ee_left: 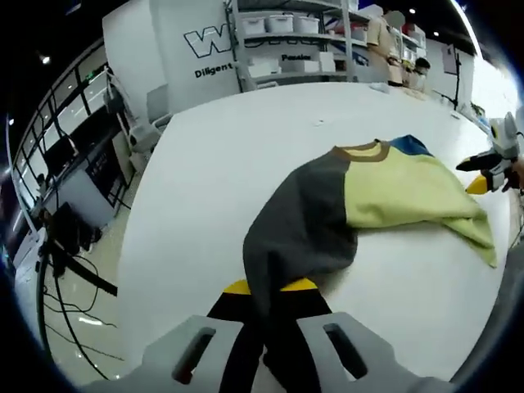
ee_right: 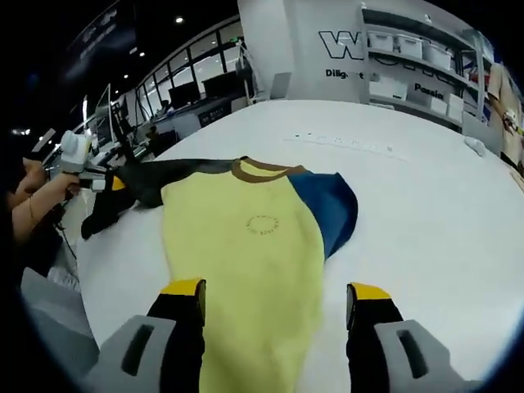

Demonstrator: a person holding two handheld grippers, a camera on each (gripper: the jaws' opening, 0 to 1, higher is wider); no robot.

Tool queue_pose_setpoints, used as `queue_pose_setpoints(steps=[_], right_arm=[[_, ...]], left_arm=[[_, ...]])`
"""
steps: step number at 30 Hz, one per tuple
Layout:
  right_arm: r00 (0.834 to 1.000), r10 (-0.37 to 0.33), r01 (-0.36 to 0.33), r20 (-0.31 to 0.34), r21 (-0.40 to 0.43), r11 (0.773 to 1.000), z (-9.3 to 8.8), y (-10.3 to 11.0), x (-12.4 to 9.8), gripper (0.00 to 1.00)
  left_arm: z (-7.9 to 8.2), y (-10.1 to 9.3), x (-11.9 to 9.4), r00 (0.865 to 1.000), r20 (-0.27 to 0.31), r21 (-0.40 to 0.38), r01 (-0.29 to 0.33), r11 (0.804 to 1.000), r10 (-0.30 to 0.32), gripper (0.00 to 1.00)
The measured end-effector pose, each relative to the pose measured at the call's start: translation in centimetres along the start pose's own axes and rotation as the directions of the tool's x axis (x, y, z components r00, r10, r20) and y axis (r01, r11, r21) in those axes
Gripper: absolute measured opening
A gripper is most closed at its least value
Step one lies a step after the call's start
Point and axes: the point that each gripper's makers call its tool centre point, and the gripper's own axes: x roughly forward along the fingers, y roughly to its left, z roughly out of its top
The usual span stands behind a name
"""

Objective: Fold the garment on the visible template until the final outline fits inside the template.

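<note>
**T-shirt spread on the white bench, left jaws clamped on the grey sleeve**

In the left gripper view, the left gripper (ee_left: 270, 288) rises from the bottom edge with its yellow-tipped jaws clenched on the end of the grey sleeve (ee_left: 303, 221) of the T-shirt (ee_left: 393, 192). The sleeve runs up and away from the jaws to the brown collar (ee_left: 364, 151). To the right of the sleeve lies the pale yellow body of the shirt, with a bit of the blue sleeve (ee_left: 409, 146) showing behind the collar. The shirt rests on the white bench (ee_left: 213, 196). At the far right edge the right gripper (ee_left: 485, 178) comes into view beside the yellow hem. Shelving with white boxes (ee_left: 286, 37) stands behind the bench.

In the right gripper view, a person's hand (ee_right: 49, 192) at the far left holds the left gripper (ee_right: 115, 184), which is at the tip of the grey sleeve (ee_right: 164, 176). Further right, the yellow body (ee_right: 246, 270) lies flat on the bench (ee_right: 434, 221), running down between the jaws of the right gripper (ee_right: 274, 299). These jaws stand wide apart, one on either side of the yellow cloth, grasping nothing. The brown collar (ee_right: 262, 169) sits at the top of the yellow panel, and the blue sleeve (ee_right: 327, 209) lies to its right.
</note>
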Motion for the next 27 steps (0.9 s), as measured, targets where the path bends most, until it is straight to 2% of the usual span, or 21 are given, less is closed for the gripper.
queue_pose_setpoints(steps=[3, 7, 14, 20, 22, 26, 27], right_arm=[[1.000, 0.005, -0.005, 0.002, 0.005, 1.000, -0.2, 0.3, -0.3, 0.68], [1.000, 0.020, -0.020, 0.002, 0.017, 1.000, -0.3, 0.8, -0.7, 0.68], [1.000, 0.022, -0.022, 0.013, -0.002, 1.000, -0.4, 1.4, -1.2, 0.67], [1.000, 0.028, -0.028, 0.011, -0.015, 0.999, -0.6, 2.3, -1.4, 0.67], [0.999, 0.031, -0.031, 0.015, -0.028, 0.999, -0.5, 2.7, -1.5, 0.67], [0.999, 0.046, -0.045, 0.022, -0.045, 0.998, -0.3, 3.5, -1.6, 0.67], [0.998, 0.052, -0.050, 0.024, -0.049, 0.998, -0.3, 3.8, -1.5, 0.67]], left_arm=[[0.3, 1.0, 0.7, 1.000, -0.007, -0.024, -0.013, 1.000, 0.012, 0.03], [-0.3, 2.2, 1.9, 0.998, -0.050, -0.049, -0.036, 0.998, 0.033, 0.03], [-0.2, 4.0, 2.9, 0.995, -0.054, -0.097, -0.086, 0.992, 0.081, 0.03], [0.4, 5.2, 3.3, 0.991, -0.049, -0.072, -0.130, 0.989, 0.127, 0.03], [0.6, 6.0, 3.6, 0.988, -0.047, -0.088, -0.148, 0.985, 0.144, 0.03], [0.0, 6.5, 4.1, 0.985, -0.063, -0.116, -0.164, 0.980, 0.157, 0.11], [0.0, 6.3, 4.1, 0.986, -0.059, -0.071, -0.160, 0.985, 0.156, 0.12]])
